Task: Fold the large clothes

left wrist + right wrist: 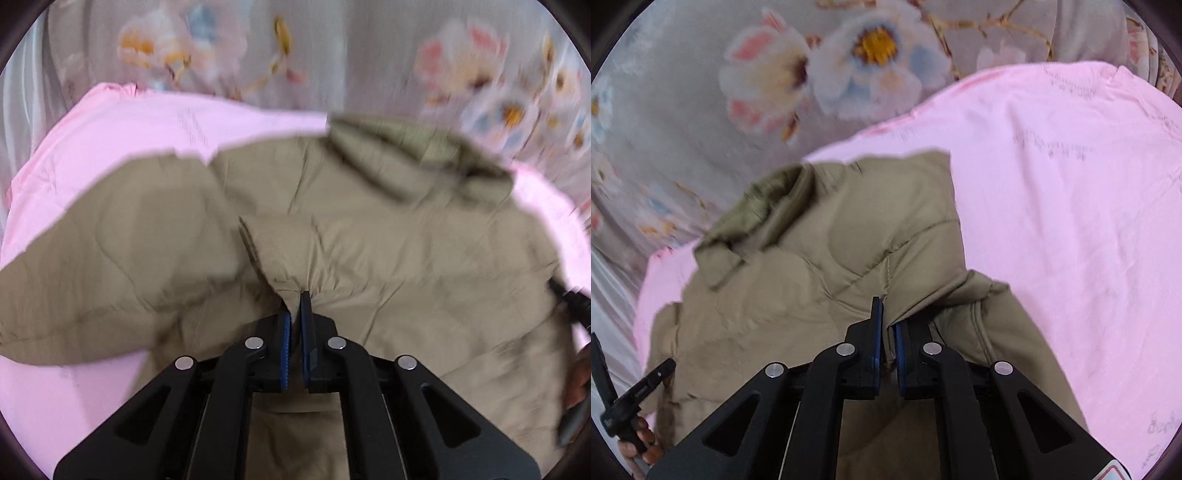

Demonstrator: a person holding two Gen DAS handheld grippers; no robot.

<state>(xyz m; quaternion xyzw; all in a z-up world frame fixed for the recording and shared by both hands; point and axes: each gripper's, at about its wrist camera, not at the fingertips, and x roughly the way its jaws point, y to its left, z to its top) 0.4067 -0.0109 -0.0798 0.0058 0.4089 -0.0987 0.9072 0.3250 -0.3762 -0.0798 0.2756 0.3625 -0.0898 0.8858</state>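
Our left gripper (295, 306) pinches a puckered fold of the khaki quilted jacket (369, 251) at lower centre of its view, blue pads pressed on the cloth. Our right gripper (888, 314) likewise clamps a fold of the jacket beside a stitched seam. The puffy, matte jacket spreads outward, collar toward the top, over a smooth pink sheet (1071, 221); beyond lies grey floral fabric (701, 147).

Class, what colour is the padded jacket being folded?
Khaki tan jacket, clearest in the right wrist view.
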